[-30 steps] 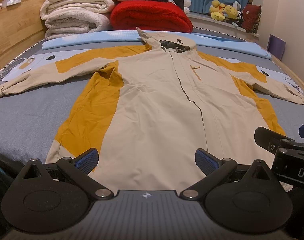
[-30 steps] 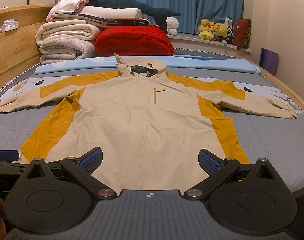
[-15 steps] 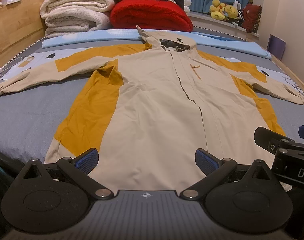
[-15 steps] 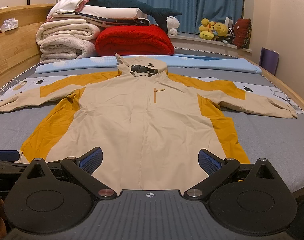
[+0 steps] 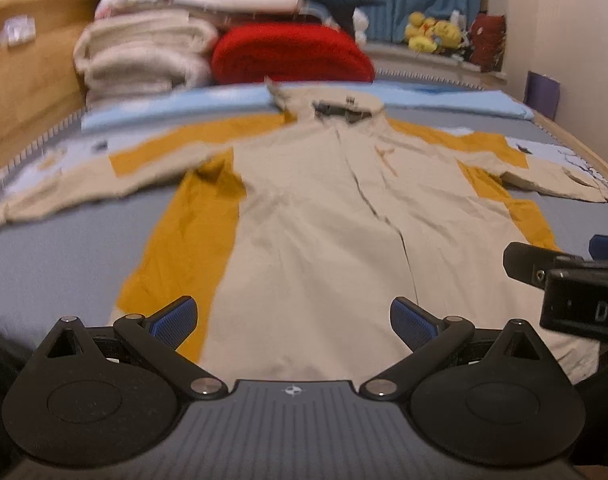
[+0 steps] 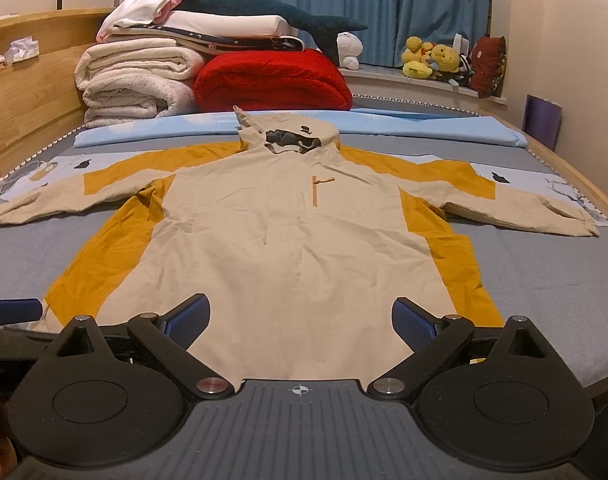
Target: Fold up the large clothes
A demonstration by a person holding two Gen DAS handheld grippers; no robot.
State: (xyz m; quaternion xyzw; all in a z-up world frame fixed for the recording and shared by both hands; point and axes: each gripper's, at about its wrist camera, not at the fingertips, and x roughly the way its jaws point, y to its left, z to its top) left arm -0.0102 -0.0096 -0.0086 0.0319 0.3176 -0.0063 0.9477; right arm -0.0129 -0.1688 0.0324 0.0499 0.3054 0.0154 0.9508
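Your jacket (image 6: 296,240) lies flat and face up on the bed (image 6: 544,280), sleeves spread to both sides, hood toward the stacked blankets (image 6: 136,80). Your left tool (image 5: 292,320) and right tool (image 6: 300,320) both hang near the hem, spread wide and gripping nothing. The left view is blurred, so whether either touches the cloth is unclear.

the only readable letters are "da" in pale print on the black body of the right gripper (image 5: 584,304), where it enters the left wrist view at the right edge; the word is cut off there. a small dark mark sits on the hood of the jacket (image 6: 300,216), perhaps a logo, too small to read.
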